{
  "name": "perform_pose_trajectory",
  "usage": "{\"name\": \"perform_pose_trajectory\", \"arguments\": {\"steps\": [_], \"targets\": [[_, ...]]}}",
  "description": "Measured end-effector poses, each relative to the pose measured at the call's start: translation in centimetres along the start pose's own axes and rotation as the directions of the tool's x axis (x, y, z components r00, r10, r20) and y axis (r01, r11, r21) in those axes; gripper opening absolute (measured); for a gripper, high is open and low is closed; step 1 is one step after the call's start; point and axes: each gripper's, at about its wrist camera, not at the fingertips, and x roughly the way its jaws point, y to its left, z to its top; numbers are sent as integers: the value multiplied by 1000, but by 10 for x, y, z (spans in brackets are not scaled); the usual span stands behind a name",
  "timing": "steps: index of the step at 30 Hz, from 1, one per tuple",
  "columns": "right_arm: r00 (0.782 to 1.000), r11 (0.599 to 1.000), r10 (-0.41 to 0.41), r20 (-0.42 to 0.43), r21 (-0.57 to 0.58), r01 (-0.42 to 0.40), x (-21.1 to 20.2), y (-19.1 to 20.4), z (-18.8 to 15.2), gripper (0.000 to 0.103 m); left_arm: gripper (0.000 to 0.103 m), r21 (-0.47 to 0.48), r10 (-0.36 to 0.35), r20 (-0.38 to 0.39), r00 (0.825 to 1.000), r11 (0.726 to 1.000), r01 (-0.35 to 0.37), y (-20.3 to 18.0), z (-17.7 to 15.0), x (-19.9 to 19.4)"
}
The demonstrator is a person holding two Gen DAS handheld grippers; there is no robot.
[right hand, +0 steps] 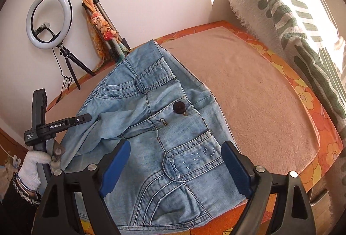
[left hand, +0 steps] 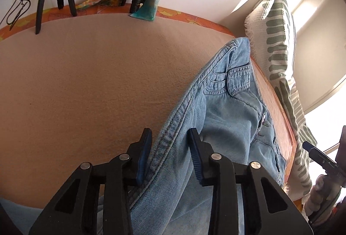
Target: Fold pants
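Light-blue denim pants (right hand: 164, 127) lie spread across a tan blanket (left hand: 90, 83) that covers a bed with an orange floral sheet (right hand: 311, 105), the waistband toward the near edge and the front fly, a dark button (right hand: 179, 107) and rhinestone-trimmed pocket flaps facing up; the left gripper (left hand: 169, 137), held in a hand in a white glove (right hand: 32, 168), straddles a thick stitched side seam of the pants, its blue-padded jaws standing narrowly apart with the fabric fold between them; whether the pads actually press on the denim cannot be told from the left wrist view; the right gripper (right hand: 176, 149) hovers over the waistband end with its jaws spread wide, one blue pad on either side of a flapped pocket (right hand: 190, 159), gripping nothing; in the right wrist view the left gripper appears at the left border, just beside a rumpled leg of the pants; a white-and-green patterned pillow (right hand: 287, 8) leans at the right end of the bed against a pale wall; a ring light (right hand: 48, 18) on a small black tripod (right hand: 69, 66) and a folded tripod draped with an orange floral scarf (right hand: 101, 23) stand along the far edge.
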Motion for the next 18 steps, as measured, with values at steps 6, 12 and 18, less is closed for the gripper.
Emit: {"name": "perform_pose_trajectory", "arguments": {"steps": [6,12,18], "targets": [[996,994,92,-5,55,-92,18,13,32,88,6,137,-32,67,997,990,23,-28,-12,-17],[984,978,177,-27,117,-173,46,39,76,89,6,292,-21,91,996,956,-7,-62,-32,-28],[987,993,106,-122,72,-98,103,87,104,89,6,379,-2,106,994,925,-38,-78,-46,-27]]}}
